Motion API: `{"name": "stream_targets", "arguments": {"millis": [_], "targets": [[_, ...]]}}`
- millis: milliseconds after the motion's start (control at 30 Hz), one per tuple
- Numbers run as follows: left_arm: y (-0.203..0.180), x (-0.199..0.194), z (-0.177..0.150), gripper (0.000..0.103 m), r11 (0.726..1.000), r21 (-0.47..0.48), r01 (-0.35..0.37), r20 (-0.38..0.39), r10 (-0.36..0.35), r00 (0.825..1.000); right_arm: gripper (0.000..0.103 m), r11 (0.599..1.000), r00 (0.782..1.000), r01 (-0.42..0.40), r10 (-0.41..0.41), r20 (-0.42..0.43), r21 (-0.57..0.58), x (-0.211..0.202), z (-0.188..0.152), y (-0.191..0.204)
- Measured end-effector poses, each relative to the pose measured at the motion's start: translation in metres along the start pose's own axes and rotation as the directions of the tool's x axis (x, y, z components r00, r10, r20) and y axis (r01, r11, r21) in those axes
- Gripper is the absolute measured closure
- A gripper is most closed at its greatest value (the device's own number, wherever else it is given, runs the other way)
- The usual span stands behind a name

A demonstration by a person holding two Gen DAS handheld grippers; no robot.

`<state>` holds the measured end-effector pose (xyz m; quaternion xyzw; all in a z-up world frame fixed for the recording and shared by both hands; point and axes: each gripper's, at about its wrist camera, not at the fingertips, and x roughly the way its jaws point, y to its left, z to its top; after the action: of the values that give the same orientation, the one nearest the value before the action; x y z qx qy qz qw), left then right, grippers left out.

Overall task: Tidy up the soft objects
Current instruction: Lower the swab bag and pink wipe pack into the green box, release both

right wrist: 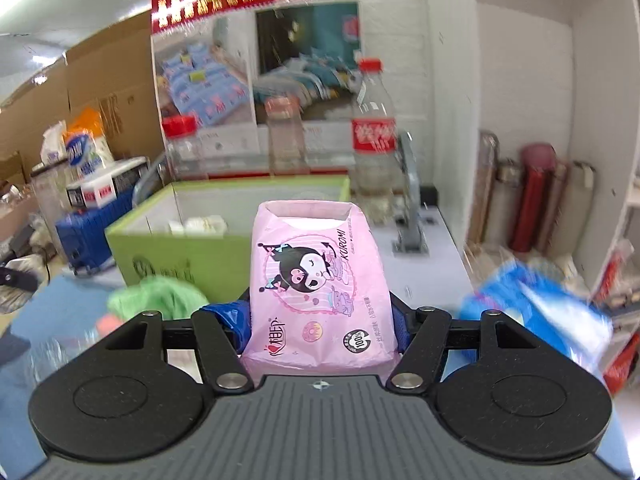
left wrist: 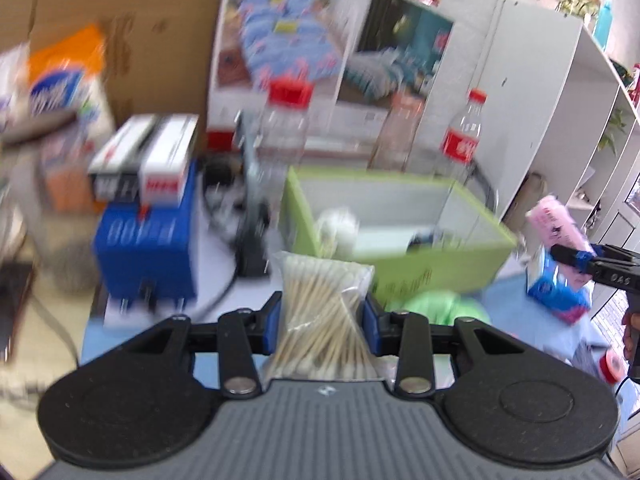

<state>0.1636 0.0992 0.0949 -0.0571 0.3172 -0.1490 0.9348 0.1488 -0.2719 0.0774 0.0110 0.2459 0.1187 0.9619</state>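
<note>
Left tool [left wrist: 322,320] grips one swab bag [left wrist: 322,312]; right tool [right wrist: 320,320] clamps one pink pack [right wrist: 320,284] (one green box [left wrist: 440,268] behind).

The green box [right wrist: 176,248] stands open-topped and mostly empty ahead, clear from above, while bottles [right wrist: 374,140] crowd just behind its back wall, a blue box [left wrist: 148,248] flanks its left, and a green cloth [right wrist: 160,296] lies before it.

motion-blurred blue box with white lettering [left wrist: 146,248], smeared green cloth lump [left wrist: 436,306] half hidden behind the clear bag of cotton swabs [left wrist: 324,316], blurred blue plastic packet [right wrist: 536,312]
</note>
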Motion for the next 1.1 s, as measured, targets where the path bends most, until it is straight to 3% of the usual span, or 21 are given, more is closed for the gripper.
{"name": "stream_targets", "arguments": {"millis": [167, 267, 467, 600, 667, 700, 800, 967, 1100], "targets": [[-0.025, 0.047, 0.066, 0.065, 0.999, 0.017, 0.037, 0.034, -0.038, 0.999, 0.053, 0.999, 1.000, -0.012, 0.013, 0.009, -0.050, 0.048, 0.055, 0.020], [-0.038, 0.086, 0.083, 0.065, 0.998, 0.017, 0.053, 0.016, -0.053, 0.998, 0.053, 0.998, 0.999, -0.033, 0.032, -0.026, -0.052, 0.083, 0.070, 0.020], [-0.049, 0.156, 0.080, 0.065, 0.998, 0.029, 0.061, -0.063, -0.060, 0.996, 0.052, 0.995, 0.988, -0.086, 0.078, -0.132, -0.055, 0.143, 0.065, 0.028], [-0.047, 0.182, 0.070, 0.062, 0.998, 0.042, 0.053, -0.106, -0.048, 0.993, 0.050, 0.988, 0.976, -0.130, 0.113, -0.187, -0.079, 0.168, 0.054, 0.035], [-0.044, 0.186, 0.066, 0.038, 0.999, 0.034, 0.035, -0.117, -0.031, 0.993, 0.048, 0.984, 0.962, -0.168, 0.149, -0.229, -0.062, 0.177, 0.049, 0.037], [-0.041, 0.184, 0.064, 0.033, 0.999, 0.026, 0.026, -0.102, -0.023, 0.995, 0.048, 0.983, 0.954, -0.175, 0.155, -0.256, -0.055, 0.181, 0.047, 0.039], [-0.034, 0.174, 0.062, 0.033, 1.000, -0.002, 0.025, -0.081, -0.025, 0.996, 0.047, 0.983, 0.948, -0.156, 0.120, -0.296, -0.100, 0.183, 0.048, 0.052], [-0.028, 0.142, 0.055, 0.033, 1.000, 0.003, 0.008, -0.048, -0.007, 0.999, 0.045, 0.988, 0.983, -0.131, 0.119, -0.140, -0.079, 0.149, 0.062, 0.057], [-0.025, 0.111, 0.036, 0.032, 1.000, 0.011, 0.006, -0.035, -0.005, 0.999, 0.045, 0.988, 0.990, -0.124, 0.116, -0.085, -0.096, 0.108, 0.059, 0.060]]}}
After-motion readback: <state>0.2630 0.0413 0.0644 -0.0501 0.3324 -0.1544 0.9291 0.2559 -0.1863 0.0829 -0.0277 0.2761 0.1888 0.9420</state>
